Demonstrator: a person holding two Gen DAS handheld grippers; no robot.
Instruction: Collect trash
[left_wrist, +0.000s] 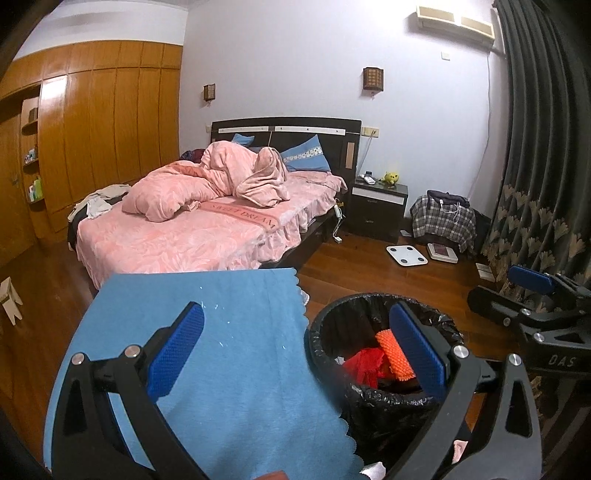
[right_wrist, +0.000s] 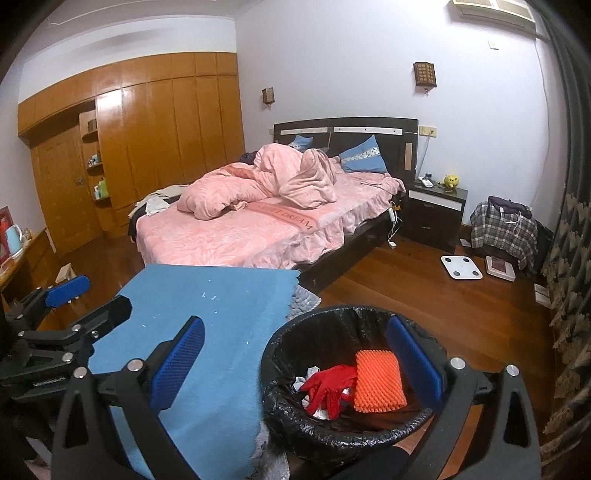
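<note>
A bin with a black liner (left_wrist: 384, 406) (right_wrist: 284, 417) stands on the floor beside a table under a blue cloth (left_wrist: 240, 369) (right_wrist: 229, 325). Inside the bin lie an orange bumpy foam piece (left_wrist: 393, 356) (right_wrist: 376, 380), a red glove (left_wrist: 364, 367) (right_wrist: 328, 384) and white scraps. Tiny white specks (right_wrist: 210, 295) dot the cloth. My left gripper (left_wrist: 295, 350) (right_wrist: 92, 301) hangs open over the cloth edge and bin rim, holding nothing. My right gripper (right_wrist: 295, 362) (left_wrist: 509, 291) is open above the bin, also holding nothing.
A bed with pink bedding (right_wrist: 258, 225) fills the middle of the room. A dark nightstand (right_wrist: 436, 214), a white scale (right_wrist: 461, 266), a plaid-draped chair (right_wrist: 504, 225) and a curtain (left_wrist: 535, 184) are to the right. A wooden wardrobe (left_wrist: 103, 129) lines the left wall.
</note>
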